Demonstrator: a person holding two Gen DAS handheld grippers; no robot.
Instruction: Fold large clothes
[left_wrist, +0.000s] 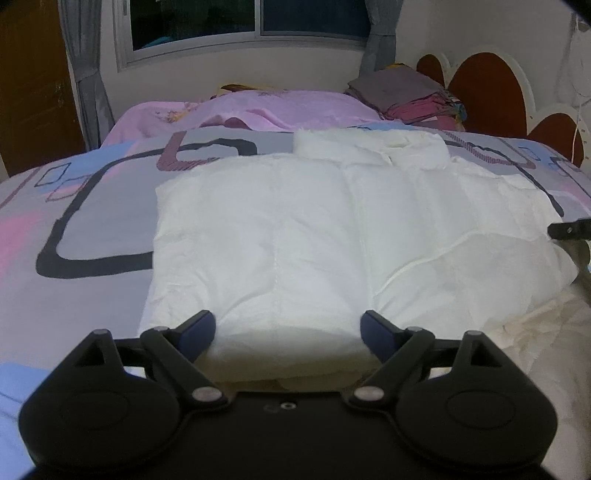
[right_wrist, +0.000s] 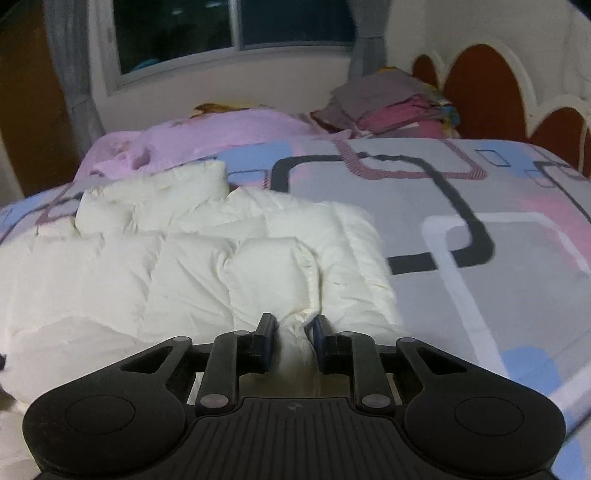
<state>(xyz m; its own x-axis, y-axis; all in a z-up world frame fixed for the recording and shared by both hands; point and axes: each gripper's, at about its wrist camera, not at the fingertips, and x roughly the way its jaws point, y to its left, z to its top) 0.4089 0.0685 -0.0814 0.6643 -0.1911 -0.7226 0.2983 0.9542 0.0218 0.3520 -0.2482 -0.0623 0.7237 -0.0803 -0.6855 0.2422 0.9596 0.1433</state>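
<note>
The white puffer jacket (left_wrist: 295, 221) lies spread on the patterned bedspread (left_wrist: 92, 192), collar end toward the window, and I stand at its hem with a gripper in each hand. My left gripper (left_wrist: 288, 332) has its jaws set wide, one pad on each side of a thick fold of the near edge; the padding fills the gap, but I cannot tell whether the pads press into it or only flank it, so I count that side as open and not gripping. I hold it spread like that because the bulk here is too fat for a narrow bite. My right gripper (right_wrist: 295, 339) is closed on a bunched tail of the jacket's right edge, the fabric pinched into a narrow neck between the pads. That looks to me like a sleeve or side panel gathered so I can carry it across the body. A stack of folded clothes (right_wrist: 391, 107) sits at the far end by the headboard (right_wrist: 480, 85), well apart, and a pink blanket (left_wrist: 240, 110) lies beyond the jacket.
</note>
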